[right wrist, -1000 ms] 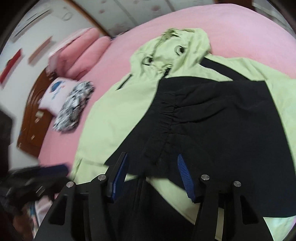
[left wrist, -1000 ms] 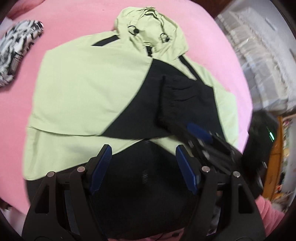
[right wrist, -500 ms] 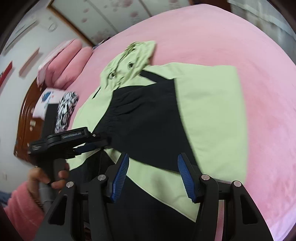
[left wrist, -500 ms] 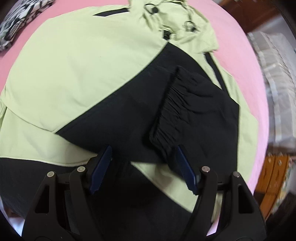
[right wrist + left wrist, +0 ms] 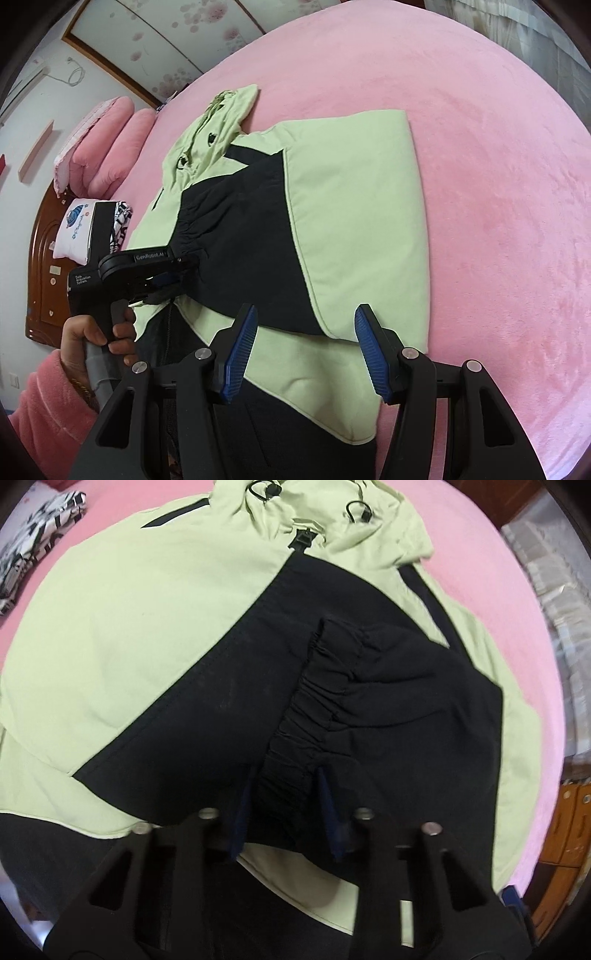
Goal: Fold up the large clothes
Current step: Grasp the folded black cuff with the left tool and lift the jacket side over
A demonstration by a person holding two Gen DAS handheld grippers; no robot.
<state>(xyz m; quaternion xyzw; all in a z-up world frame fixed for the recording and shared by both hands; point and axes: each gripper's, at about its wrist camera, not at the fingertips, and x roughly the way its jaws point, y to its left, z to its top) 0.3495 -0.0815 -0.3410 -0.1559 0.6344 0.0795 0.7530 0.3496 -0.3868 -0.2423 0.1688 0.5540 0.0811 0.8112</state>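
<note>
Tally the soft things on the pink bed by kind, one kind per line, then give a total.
Jackets: 1, green and black
Pink pillows: 2
White printed pillows: 1
Black-and-white patterned cloths: 1
Total: 5

You have a bed (image 5: 498, 155) under a pink blanket. A green and black hooded jacket (image 5: 351, 221) lies flat across its middle, hood toward the head edge. Pink pillows (image 5: 110, 147) and a black-and-white patterned cloth (image 5: 33, 550) sit near that edge.
</note>
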